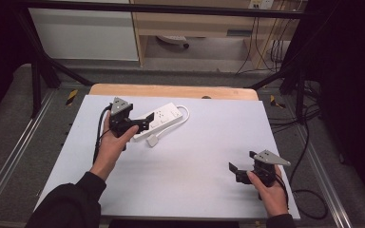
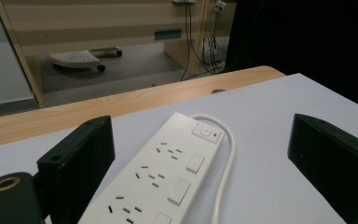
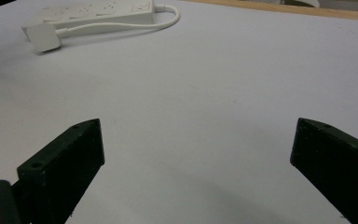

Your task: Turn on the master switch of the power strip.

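Here, left tool (image 1: 145, 121) jaws wide open over power strip (image 2: 161, 175); right tool (image 1: 240, 166) open above table (image 1: 195, 156).

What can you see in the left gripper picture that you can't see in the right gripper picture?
Left gripper view alone: the power strip's sockets and switches from close up, with its red light, plus the floor and wooden furniture behind the table. Right gripper view alone: the white plug lying at the end of the cable. Both share the power strip, its white cable, the pale table top, and a pair of black jaws standing wide open.
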The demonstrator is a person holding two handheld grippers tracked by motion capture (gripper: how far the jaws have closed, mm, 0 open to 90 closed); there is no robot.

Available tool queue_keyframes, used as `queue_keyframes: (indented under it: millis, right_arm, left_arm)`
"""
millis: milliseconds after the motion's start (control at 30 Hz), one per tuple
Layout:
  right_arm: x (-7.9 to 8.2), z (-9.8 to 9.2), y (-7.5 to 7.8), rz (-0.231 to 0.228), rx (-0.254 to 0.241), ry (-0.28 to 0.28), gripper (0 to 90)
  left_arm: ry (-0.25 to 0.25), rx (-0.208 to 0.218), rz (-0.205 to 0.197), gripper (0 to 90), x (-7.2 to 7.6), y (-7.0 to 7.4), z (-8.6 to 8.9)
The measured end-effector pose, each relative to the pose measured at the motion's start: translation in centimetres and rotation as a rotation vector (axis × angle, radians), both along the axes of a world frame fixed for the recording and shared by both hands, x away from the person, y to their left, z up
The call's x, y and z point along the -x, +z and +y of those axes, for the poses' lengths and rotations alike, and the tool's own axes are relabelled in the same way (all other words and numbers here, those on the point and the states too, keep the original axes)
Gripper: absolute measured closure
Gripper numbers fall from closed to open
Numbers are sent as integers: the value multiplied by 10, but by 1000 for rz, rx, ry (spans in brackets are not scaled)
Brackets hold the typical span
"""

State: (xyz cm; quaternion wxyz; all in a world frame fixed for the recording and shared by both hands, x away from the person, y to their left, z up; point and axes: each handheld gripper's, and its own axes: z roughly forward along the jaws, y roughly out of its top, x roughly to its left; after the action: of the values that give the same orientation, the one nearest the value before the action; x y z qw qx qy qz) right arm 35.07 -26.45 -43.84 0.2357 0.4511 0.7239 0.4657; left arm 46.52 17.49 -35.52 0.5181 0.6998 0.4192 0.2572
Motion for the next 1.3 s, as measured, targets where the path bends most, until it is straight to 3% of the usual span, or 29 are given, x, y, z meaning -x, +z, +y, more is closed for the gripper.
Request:
queue_keyframes:
  millis: [333,600,1300]
  right_arm:
    - [-2,2,0,0,-3,3,32]
    - [-4,4,-1,4,3,17,33]
    - [-4,3,-1,6,2,11,29]
  left_arm:
    - [1,-26,13,87,-22,-4,-17]
    - [0,-16,19,89,-34,-9,-29]
    - [-1,-39,25,100,-61,-10,-53]
